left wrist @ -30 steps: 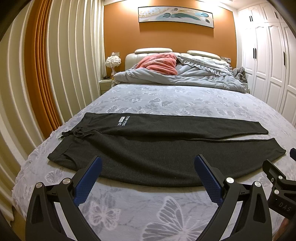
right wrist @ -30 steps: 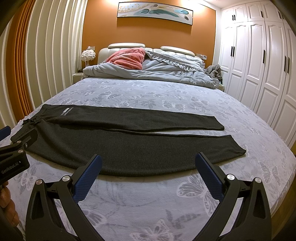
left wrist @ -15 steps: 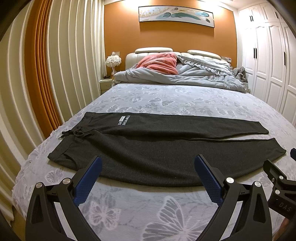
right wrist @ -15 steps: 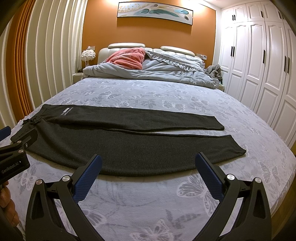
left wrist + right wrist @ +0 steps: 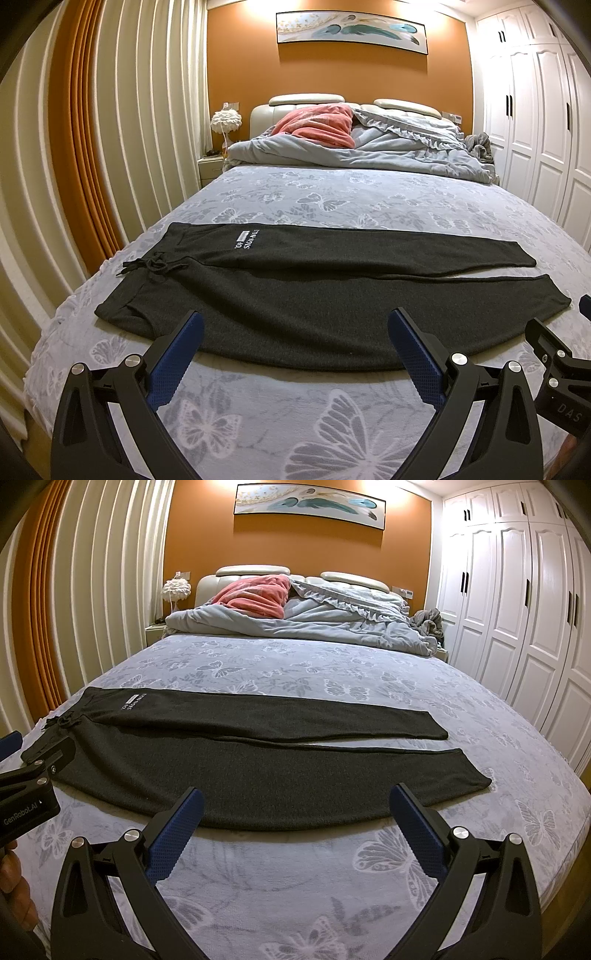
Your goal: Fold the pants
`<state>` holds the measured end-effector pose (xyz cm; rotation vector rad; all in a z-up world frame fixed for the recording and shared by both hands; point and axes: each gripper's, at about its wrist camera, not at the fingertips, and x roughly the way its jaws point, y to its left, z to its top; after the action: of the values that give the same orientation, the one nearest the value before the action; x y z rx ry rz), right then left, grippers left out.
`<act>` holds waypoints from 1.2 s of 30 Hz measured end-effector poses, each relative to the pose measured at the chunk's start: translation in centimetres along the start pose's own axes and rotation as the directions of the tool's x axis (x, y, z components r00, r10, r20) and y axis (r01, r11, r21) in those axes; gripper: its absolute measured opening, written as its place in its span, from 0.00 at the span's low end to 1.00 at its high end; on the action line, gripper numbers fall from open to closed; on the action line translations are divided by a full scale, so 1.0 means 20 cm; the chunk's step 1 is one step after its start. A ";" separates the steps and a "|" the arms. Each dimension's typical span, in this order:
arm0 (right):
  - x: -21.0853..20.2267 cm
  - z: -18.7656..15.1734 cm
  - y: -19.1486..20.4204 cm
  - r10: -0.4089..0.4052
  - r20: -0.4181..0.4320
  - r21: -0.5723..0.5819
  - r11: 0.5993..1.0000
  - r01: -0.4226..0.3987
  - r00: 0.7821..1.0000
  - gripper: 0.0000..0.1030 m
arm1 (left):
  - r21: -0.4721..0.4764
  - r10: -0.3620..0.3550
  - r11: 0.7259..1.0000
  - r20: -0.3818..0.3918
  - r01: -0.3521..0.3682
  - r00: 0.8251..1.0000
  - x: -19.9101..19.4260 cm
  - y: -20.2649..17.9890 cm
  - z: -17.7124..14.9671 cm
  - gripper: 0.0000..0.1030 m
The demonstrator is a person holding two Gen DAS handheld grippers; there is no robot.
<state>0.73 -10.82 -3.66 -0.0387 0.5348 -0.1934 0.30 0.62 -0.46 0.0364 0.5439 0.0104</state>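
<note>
Left wrist view shows the dark grey pants (image 5: pixel 314 291) spread flat across the butterfly-print bedspread (image 5: pixel 332 417), their long axis running crosswise to both tools: waistband and drawstring (image 5: pixel 155 266) to the left, cuffs to the right. The left gripper (image 5: pixel 295 332) hovers with jaws wide and empty, just short of the near leg's edge. From the right wrist view, the right gripper (image 5: pixel 295 808) is equally wide, empty, and sits nearer the cuffs (image 5: pixel 476 771). Left is likely best placed for the waistband.
</note>
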 end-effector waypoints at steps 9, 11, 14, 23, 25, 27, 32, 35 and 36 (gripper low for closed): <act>0.00 0.00 0.00 0.000 -0.001 0.000 1.000 0.000 1.000 0.95 | 0.001 0.000 1.000 -0.001 0.000 1.000 0.00 0.00 0.00 0.95; 0.00 0.00 0.00 0.001 -0.001 0.001 1.000 -0.001 1.000 0.95 | 0.000 -0.001 1.000 -0.001 0.001 1.000 0.00 0.00 0.00 0.95; 0.00 0.00 0.01 -0.001 -0.005 -0.003 1.000 0.001 1.000 0.95 | -0.001 -0.004 1.000 -0.006 0.004 1.000 0.00 0.00 0.00 0.95; 0.26 0.13 -0.30 0.069 -0.184 0.086 0.995 -0.053 0.981 0.95 | -0.136 -0.150 0.983 -0.209 0.123 0.966 0.26 0.34 0.19 0.95; 0.35 0.23 -0.46 0.039 -0.205 0.104 0.994 -0.018 0.978 0.95 | -0.156 -0.099 0.986 -0.225 0.064 0.969 0.38 0.49 0.30 0.95; 0.48 0.32 -0.65 -0.033 -0.200 0.106 0.993 0.055 0.979 0.95 | -0.159 -0.024 0.987 -0.241 -0.015 0.970 0.52 0.65 0.41 0.95; 0.93 0.47 -1.15 -0.098 -0.269 0.219 0.962 0.160 0.958 0.95 | -0.205 0.145 0.956 -0.290 -0.210 0.946 1.00 1.07 0.65 0.95; 1.22 0.50 -1.42 -0.078 -0.320 0.350 0.916 0.195 0.944 0.95 | -0.206 0.205 0.935 -0.350 -0.289 0.914 1.32 1.26 0.73 0.95; 1.32 0.50 -1.49 -0.061 -0.333 0.395 0.897 0.198 0.941 0.95 | -0.210 0.220 0.927 -0.370 -0.312 0.903 1.40 1.29 0.75 0.95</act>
<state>22.93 -45.36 -5.76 0.3899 0.7994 -0.4514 32.04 26.56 -1.10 -0.1559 0.8787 0.3666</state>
